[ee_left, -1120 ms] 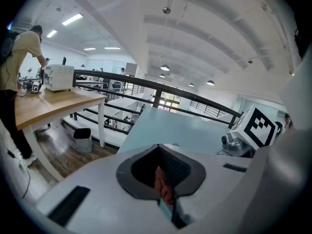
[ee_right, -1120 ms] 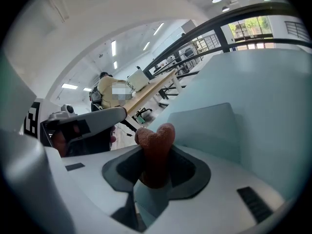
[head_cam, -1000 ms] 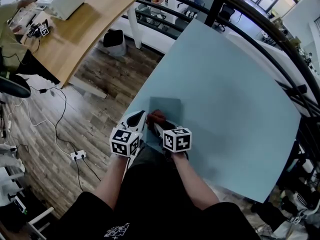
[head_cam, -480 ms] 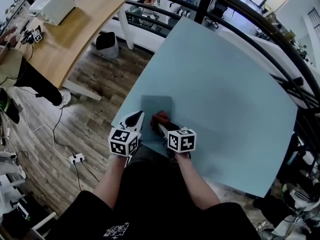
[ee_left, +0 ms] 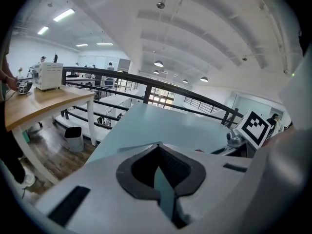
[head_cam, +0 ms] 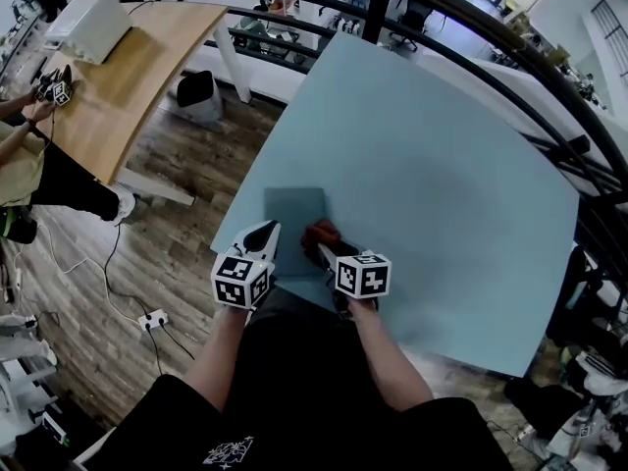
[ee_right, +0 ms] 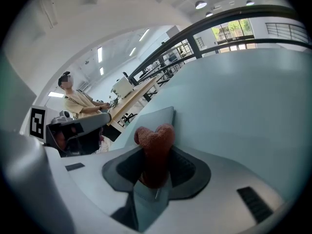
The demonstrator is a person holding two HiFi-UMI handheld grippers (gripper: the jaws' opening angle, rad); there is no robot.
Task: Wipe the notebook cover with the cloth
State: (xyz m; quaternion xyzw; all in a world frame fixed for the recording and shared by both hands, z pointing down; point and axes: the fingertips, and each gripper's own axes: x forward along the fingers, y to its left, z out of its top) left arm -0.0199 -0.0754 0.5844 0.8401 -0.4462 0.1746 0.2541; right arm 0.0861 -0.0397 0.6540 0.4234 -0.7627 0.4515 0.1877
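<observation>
Right gripper [head_cam: 327, 251] has its 2 white jaws clamped on the cloth [head_cam: 319, 232], a rust-red, nubbly terry wad. In the right gripper view the cloth [ee_right: 155, 139] bulges up out of the ribbed black pads in 2 rounded lobes, with the right gripper [ee_right: 155, 175] squeezing its lower part. Seen from the head view, the wad sits at the right edge of the notebook [head_cam: 294, 214]; whether it presses on the cover cannot be told.

The notebook is a thin, flat rectangle with a smooth, matte grey-teal cover, a shade darker than the pale teal table [head_cam: 432, 155] it lies on, near the table's front left edge. In the right gripper view the notebook [ee_right: 157, 118] stretches away just beyond the cloth, with its cover flat.

The left gripper [head_cam: 263, 234] points at the notebook's near left corner. Its own view shows the left gripper [ee_left: 159, 155] with jaws drawn together, only a narrow teal sliver between the dark ribbed pads and nothing gripped. Each gripper carries a cube with black-and-white square markers.

Left of the table stands a light wooden desk [head_cam: 128, 77] with a white boxy machine [head_cam: 88, 13] on it, above a plank floor [head_cam: 137, 253]. A black metal railing [head_cam: 461, 23] curves behind the table.
</observation>
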